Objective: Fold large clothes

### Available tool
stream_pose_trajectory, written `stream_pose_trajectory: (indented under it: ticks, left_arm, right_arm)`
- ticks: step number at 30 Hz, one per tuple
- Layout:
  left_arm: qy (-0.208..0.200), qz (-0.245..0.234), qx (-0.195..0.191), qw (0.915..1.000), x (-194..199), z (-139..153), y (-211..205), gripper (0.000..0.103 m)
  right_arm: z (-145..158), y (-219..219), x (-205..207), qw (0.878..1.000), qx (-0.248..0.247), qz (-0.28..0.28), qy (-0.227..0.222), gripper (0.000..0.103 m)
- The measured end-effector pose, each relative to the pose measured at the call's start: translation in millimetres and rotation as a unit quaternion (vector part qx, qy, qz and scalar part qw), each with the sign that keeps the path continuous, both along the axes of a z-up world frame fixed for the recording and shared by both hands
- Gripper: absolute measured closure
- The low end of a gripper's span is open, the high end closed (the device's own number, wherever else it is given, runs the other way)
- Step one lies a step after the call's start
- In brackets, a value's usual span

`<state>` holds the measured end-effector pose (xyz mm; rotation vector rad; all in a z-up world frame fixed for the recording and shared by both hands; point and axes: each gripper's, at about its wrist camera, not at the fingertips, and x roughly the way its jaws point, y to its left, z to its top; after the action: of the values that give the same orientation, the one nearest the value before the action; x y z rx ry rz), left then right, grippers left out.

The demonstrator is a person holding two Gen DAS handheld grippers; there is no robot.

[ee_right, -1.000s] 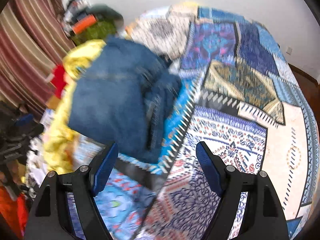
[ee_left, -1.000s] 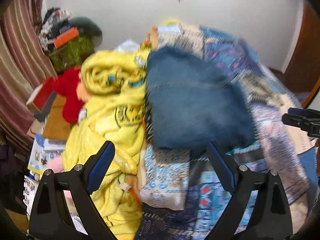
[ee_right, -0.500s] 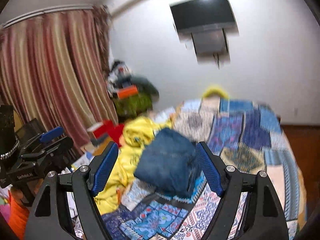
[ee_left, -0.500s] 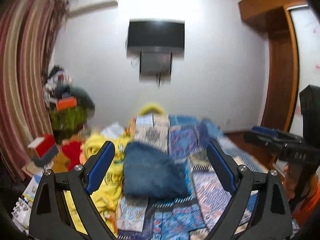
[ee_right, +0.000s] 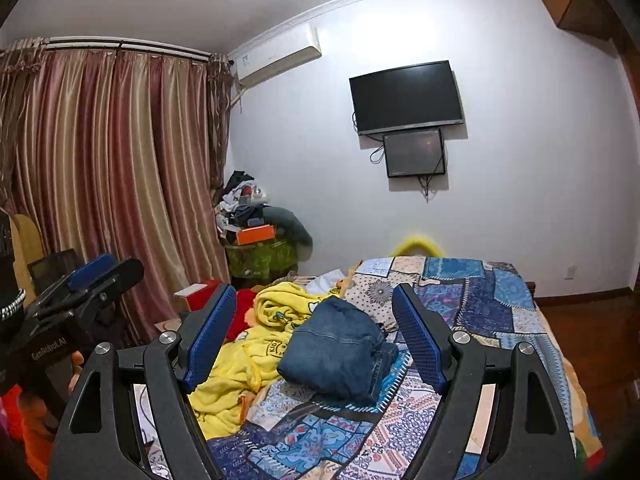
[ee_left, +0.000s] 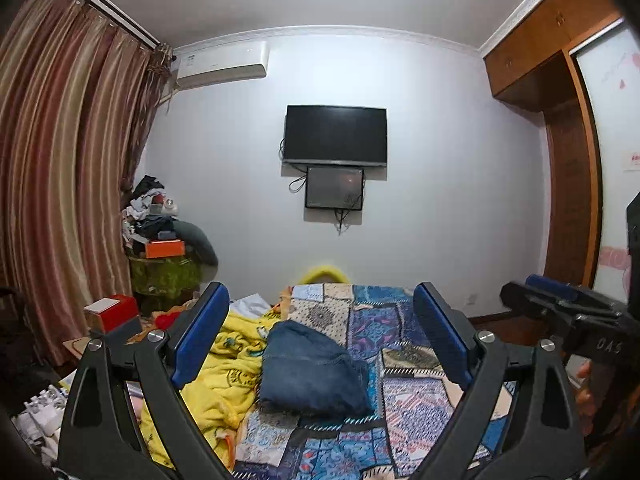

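A folded bundle of blue denim (ee_left: pixel 316 372) (ee_right: pixel 340 350) lies on the patchwork bedspread (ee_left: pixel 404 408) (ee_right: pixel 476 304). To its left a yellow printed blanket (ee_left: pixel 224 372) (ee_right: pixel 256 344) is rumpled along the bed's edge. My left gripper (ee_left: pixel 322 334) is open and empty, held level well back from the bed. My right gripper (ee_right: pixel 314 328) is open and empty too, aimed slightly down at the denim from a distance. Each gripper shows at the edge of the other's view: the right one (ee_left: pixel 560 304) and the left one (ee_right: pixel 92 280).
A black TV (ee_left: pixel 335 135) (ee_right: pixel 406 96) hangs on the far wall above a smaller screen. Striped curtains (ee_left: pixel 68 184) (ee_right: pixel 108 168) fill the left side. A cluttered stand with an orange box (ee_left: pixel 164 248) (ee_right: pixel 256 235) sits in the corner. A wooden wardrobe (ee_left: pixel 568 160) stands at right.
Both grippers have pulled back and risen from close above the denim and tilted up to level, so the wall and TV now show. The denim lies where it was.
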<state>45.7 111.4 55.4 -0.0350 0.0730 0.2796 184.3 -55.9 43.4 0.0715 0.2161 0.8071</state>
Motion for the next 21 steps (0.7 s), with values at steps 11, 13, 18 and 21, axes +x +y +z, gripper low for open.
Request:
stream_pose_trajectory:
  ticks: [11, 13, 18, 21]
  left_arm:
    - [0.019, 0.008, -0.003, 0.9998, -2.9, -8.9, -11.4, 0.000]
    - [0.019, 0.004, -0.009, 0.9998, -5.4, -9.5, -11.3, 0.000]
    - [0.019, 0.003, -0.015, 0.9997, -5.7, -9.9, -9.3, 0.000]
    - [0.020, -0.001, -0.019, 0.9996, -6.0, -10.1, -8.7, 0.000]
  right_arm:
    - [4.0, -6.0, -7.7, 0.999, -0.003, -0.042, -0.022, 0.000]
    - [2.1, -6.8, -7.8, 0.999, -0.004, -0.045, -0.017, 0.000]
    - [-2.6, -9.3, -8.7, 0.999, -0.005, -0.049, -0.013, 0.000]
    - [-4.6, -11.5, -9.2, 0.999, -0.005, -0.051, -0.012, 0.000]
